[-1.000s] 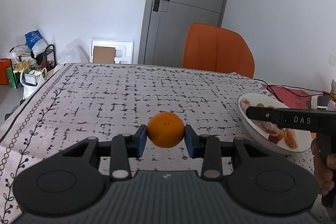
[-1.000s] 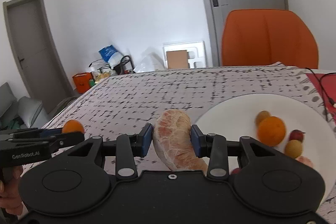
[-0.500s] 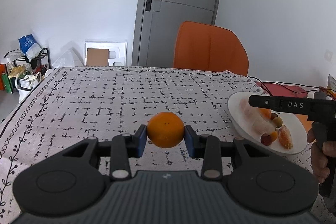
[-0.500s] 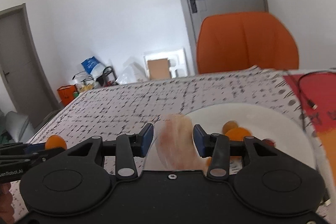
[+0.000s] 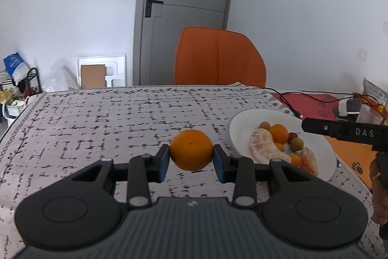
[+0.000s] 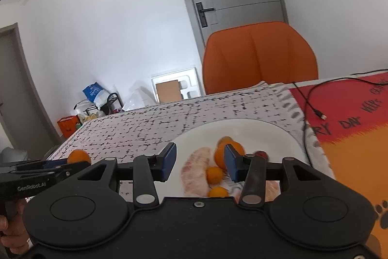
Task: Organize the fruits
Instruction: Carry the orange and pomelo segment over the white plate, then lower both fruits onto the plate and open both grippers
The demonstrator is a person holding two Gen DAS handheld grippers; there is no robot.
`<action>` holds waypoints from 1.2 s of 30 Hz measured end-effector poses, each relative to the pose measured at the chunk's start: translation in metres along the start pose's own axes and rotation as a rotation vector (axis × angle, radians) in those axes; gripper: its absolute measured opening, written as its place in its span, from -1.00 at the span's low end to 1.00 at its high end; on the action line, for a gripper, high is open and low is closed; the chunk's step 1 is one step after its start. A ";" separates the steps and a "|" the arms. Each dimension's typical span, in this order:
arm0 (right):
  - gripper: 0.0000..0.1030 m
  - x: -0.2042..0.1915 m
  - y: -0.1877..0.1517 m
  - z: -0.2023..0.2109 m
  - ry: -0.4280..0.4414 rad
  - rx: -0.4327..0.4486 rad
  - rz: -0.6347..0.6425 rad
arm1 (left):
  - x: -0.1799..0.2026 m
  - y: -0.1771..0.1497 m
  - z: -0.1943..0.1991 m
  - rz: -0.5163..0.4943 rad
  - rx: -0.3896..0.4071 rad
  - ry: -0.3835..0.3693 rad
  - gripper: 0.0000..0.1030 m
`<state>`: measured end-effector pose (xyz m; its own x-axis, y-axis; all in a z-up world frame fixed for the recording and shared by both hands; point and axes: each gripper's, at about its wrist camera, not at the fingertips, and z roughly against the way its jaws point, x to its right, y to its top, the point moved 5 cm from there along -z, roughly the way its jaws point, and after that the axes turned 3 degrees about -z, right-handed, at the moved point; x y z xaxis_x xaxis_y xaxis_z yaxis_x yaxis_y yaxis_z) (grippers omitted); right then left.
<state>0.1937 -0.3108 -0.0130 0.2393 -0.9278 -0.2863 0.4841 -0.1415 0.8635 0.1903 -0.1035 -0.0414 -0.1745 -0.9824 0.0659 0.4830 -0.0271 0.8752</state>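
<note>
My left gripper (image 5: 191,159) is shut on an orange (image 5: 191,149) and holds it above the patterned tablecloth, left of the white plate (image 5: 245,121). The plate holds a peeled pomelo segment (image 5: 264,146), a small orange (image 5: 278,133) and several small fruits. In the right wrist view my right gripper (image 6: 197,162) is open and empty, just above the plate (image 6: 254,130), with the pomelo segment (image 6: 196,169) lying on the plate below it. The left gripper and its orange (image 6: 78,156) show at the left of that view.
An orange chair (image 5: 218,60) stands behind the table. A red and orange mat (image 6: 351,108) with a black cable (image 6: 312,101) lies right of the plate. Boxes and bags sit on the floor at the far left.
My right gripper opened and let the pomelo segment go onto the plate, then drew back to the right. My left gripper kept the orange and moved toward the plate.
</note>
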 end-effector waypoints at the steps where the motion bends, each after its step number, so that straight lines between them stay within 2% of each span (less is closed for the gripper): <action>1: -0.11 0.003 -0.001 0.002 -0.004 0.002 -0.005 | 0.003 0.001 -0.001 -0.005 0.000 -0.005 -0.28; 14: 0.05 0.032 -0.012 0.026 -0.038 0.020 -0.059 | 0.049 0.007 -0.013 -0.075 -0.008 -0.067 -0.28; 23: 0.15 0.037 -0.016 0.036 -0.031 0.030 -0.079 | 0.081 0.010 -0.019 -0.110 -0.015 -0.117 -0.28; 26: 0.17 0.036 -0.017 0.037 -0.037 0.027 -0.077 | 0.086 0.012 -0.017 -0.114 -0.009 -0.127 -0.21; 33: 0.25 0.032 -0.017 0.043 -0.040 0.037 -0.074 | 0.079 0.013 -0.011 -0.106 -0.019 -0.109 -0.19; 36: 0.28 0.029 -0.018 0.042 -0.034 0.036 -0.069 | 0.074 0.013 -0.005 -0.102 -0.019 -0.094 -0.10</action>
<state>0.1562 -0.3495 -0.0190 0.1773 -0.9264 -0.3322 0.4675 -0.2178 0.8567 0.1881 -0.1773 -0.0282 -0.3031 -0.9527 0.0226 0.4745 -0.1303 0.8706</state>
